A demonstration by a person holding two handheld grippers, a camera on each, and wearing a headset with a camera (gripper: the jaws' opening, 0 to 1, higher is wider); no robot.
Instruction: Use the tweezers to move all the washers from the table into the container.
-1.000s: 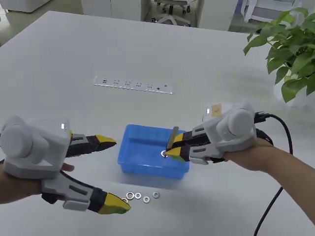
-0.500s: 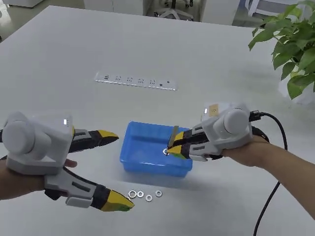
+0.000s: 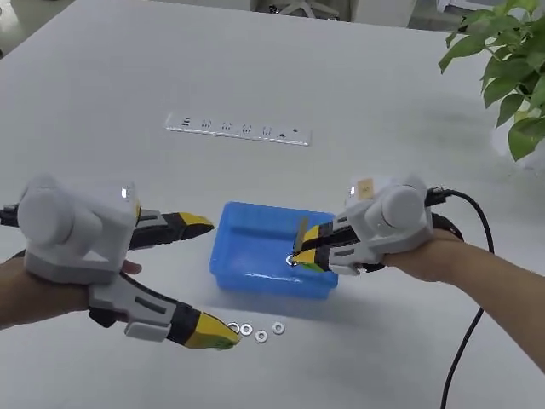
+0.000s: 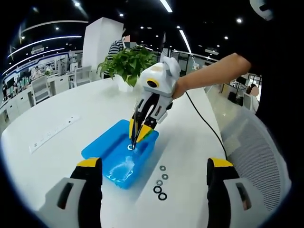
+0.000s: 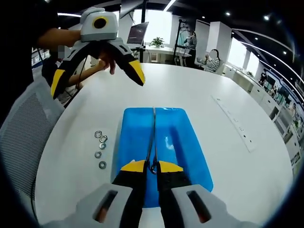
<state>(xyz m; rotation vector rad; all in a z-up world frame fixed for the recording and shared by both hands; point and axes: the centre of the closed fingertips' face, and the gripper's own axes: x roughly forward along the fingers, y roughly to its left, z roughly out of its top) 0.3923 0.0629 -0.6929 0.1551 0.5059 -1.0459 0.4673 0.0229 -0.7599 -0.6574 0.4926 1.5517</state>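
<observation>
My right gripper (image 3: 298, 256) is shut on the metal tweezers (image 3: 300, 232) and hovers over the blue container (image 3: 255, 230). A washer (image 3: 292, 260) sits at the tweezers' lower tip, just above the container floor; the left gripper view shows that washer (image 4: 131, 147) under the right gripper (image 4: 141, 135). Several loose washers (image 3: 255, 331) lie in a short row on the table in front of the container. My left gripper (image 3: 225, 282) is open beside the container's left end, its lower finger (image 3: 209, 335) close to the row. In the right gripper view the tweezers (image 5: 153, 137) run along the container (image 5: 178, 137), with the washers (image 5: 100, 147) to its left.
A white power strip (image 3: 238, 130) lies on the table beyond the container. A potted plant (image 3: 507, 77) stands at the far right. A black cable (image 3: 477, 256) trails from the right gripper toward the table's near edge.
The head camera has tilted, so the whole scene sits a little differently. The right gripper stays over the container with the tweezers and washer; the left gripper remains open beside it.
</observation>
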